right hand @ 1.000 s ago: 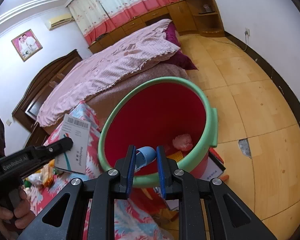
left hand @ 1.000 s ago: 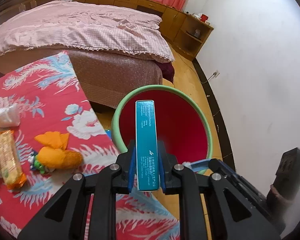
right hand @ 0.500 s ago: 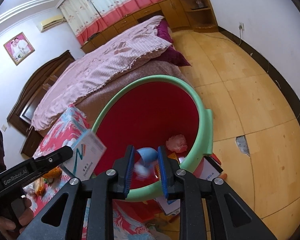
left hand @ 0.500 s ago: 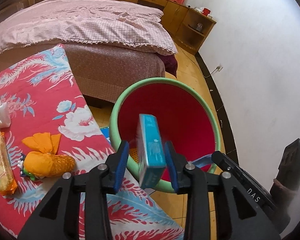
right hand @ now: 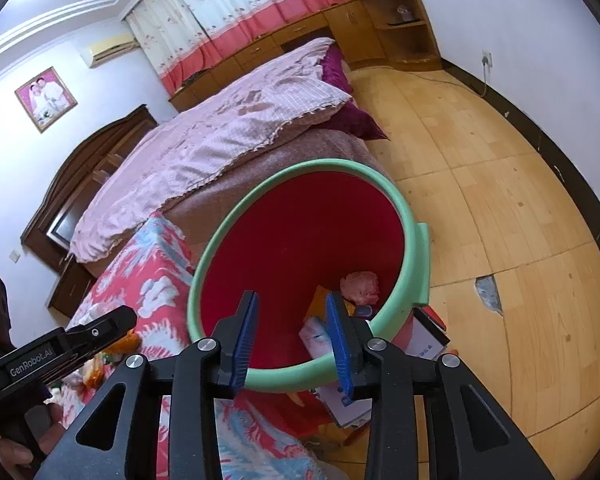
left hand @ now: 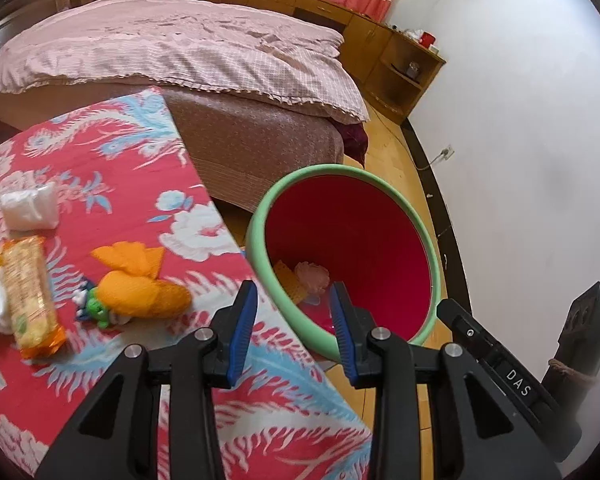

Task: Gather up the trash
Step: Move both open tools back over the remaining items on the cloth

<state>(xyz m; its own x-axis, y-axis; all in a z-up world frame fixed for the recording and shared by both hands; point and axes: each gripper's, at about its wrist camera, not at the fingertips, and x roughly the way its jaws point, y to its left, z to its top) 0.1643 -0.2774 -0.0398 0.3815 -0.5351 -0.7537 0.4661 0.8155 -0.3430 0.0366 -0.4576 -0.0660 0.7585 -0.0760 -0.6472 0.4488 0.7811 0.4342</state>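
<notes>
A red bucket with a green rim [left hand: 260,248] stands on the floor beside the table. In it lie a crumpled pink wad [left hand: 312,276], an orange wrapper [left hand: 284,276] and, in the right wrist view, a white and teal box [right hand: 316,338]. My left gripper [left hand: 294,304] hangs open and empty over the bucket's near rim. The right gripper [right hand: 292,308] is also above the bucket [right hand: 412,264]; its jaws are opening and nothing is between them. On the table lie an orange snack bag [left hand: 140,288], a biscuit pack [left hand: 28,280] and a white tissue pack [left hand: 30,212].
The table wears a red floral cloth [left hand: 100,168]. A bed with a pink cover [left hand: 180,48] stands behind the bucket, and a white wall [left hand: 520,140] is close on the right. A box [right hand: 424,340] lies on the wooden floor under the bucket's edge.
The left gripper opened and the teal box fell from it into the bucket. The right gripper's jaws widened and the small blue item dropped out of them.
</notes>
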